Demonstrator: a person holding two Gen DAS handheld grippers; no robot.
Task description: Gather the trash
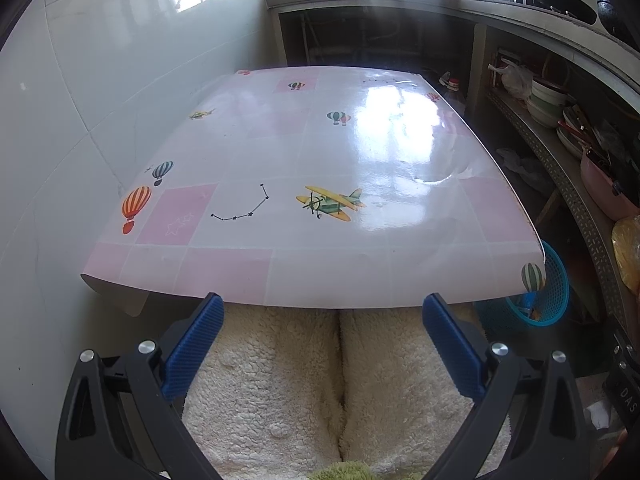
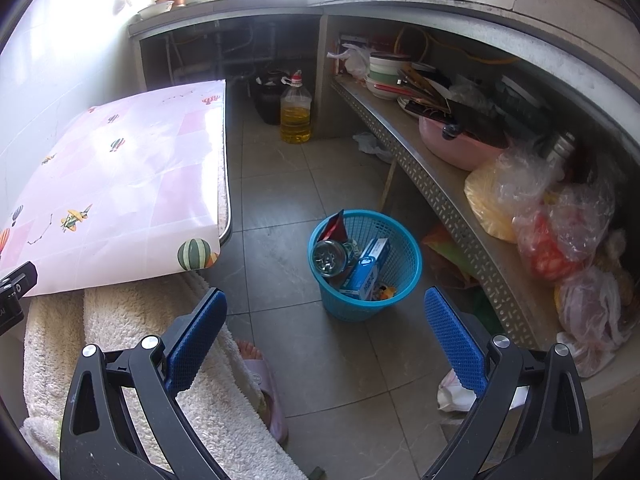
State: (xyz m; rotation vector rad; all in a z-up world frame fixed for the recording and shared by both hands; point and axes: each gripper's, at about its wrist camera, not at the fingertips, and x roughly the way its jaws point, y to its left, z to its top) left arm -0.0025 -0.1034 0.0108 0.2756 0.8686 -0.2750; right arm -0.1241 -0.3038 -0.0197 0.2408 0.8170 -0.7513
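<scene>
A blue mesh waste basket (image 2: 394,268) stands on the tiled floor to the right of the table. It holds a blue-white carton (image 2: 366,266), a crushed can (image 2: 329,258), a red wrapper (image 2: 335,227) and small scraps. My right gripper (image 2: 324,312) is open and empty, held above the floor just in front of the basket. My left gripper (image 1: 323,316) is open and empty, at the near edge of the table (image 1: 304,152), above my lap. The basket also shows in the left wrist view (image 1: 554,292), beyond the table's right corner.
The table has a glossy pink cloth with balloon and plane prints. A white tiled wall is on the left. A curved metal shelf (image 2: 448,196) with bowls, a pink basin and plastic bags runs along the right. An oil bottle (image 2: 295,110) stands on the floor. A slippered foot (image 2: 264,384) is close by.
</scene>
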